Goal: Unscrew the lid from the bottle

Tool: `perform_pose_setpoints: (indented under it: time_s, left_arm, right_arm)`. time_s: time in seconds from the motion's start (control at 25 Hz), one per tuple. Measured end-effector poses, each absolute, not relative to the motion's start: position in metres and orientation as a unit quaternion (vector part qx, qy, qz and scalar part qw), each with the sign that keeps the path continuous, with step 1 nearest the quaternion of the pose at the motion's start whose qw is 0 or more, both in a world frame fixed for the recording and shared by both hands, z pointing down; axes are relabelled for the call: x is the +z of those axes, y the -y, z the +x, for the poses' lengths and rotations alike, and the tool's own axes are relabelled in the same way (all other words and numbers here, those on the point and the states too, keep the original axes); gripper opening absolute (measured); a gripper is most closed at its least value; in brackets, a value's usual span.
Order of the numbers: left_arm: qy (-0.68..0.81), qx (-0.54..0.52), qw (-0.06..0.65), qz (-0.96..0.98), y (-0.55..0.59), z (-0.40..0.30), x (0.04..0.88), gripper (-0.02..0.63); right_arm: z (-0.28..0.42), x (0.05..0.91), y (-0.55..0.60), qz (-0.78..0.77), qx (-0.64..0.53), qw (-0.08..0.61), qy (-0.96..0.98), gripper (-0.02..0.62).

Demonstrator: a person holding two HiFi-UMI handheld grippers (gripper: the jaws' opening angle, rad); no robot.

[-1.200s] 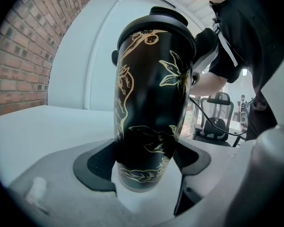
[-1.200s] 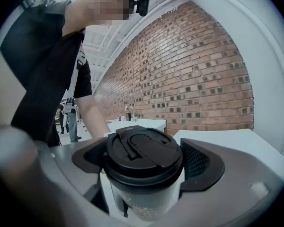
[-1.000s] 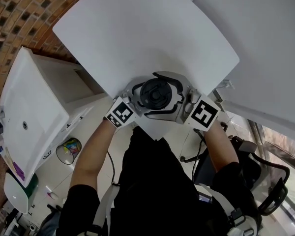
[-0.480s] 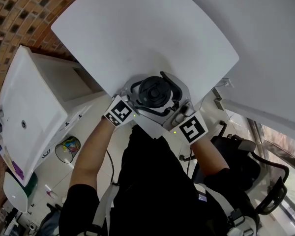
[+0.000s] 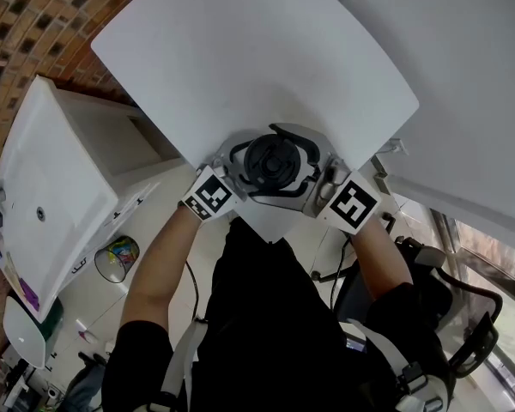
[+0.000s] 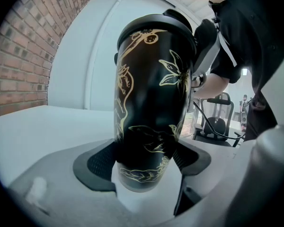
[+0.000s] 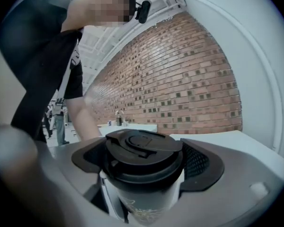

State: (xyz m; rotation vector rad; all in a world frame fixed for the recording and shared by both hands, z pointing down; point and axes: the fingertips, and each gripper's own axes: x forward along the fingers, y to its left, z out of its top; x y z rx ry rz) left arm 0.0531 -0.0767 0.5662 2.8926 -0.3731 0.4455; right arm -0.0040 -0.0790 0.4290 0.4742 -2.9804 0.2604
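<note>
While the left gripper (image 6: 144, 162) clamps the lower body of the tall black bottle with gold flower drawings (image 6: 151, 93), the right gripper (image 7: 143, 164) is clenched on its black plastic lid (image 7: 141, 148), pads pressed to both sides. Lid's seated on the bottle! From above, the bottle sits over the near edge of the white table (image 5: 240, 67), between the two grippers.
</note>
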Motion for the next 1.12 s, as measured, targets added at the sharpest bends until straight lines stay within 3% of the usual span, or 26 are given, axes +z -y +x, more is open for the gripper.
perform_pose_setpoints:
  time_s: [0.24,0.8,1.12]
  left_arm:
    - [0.126,0.149,0.095,0.976,0.077,0.052,0.567,0.376]
    - [0.128,0.149,0.093,0.976,0.078,0.051,0.566,0.379]
    - [0.155,0.161,0.089,0.971,0.081,0.049,0.568,0.387]
  right_arm:
    - [-0.007,0.434,0.071,0.048,0.039,0.118,0.991,0.469]
    - [0.03,0.386,0.09,0.165,0.109,0.004,0.98,0.469]
    - [0.05,0.381,0.073,0.193,0.109,0.014,0.975,0.469]
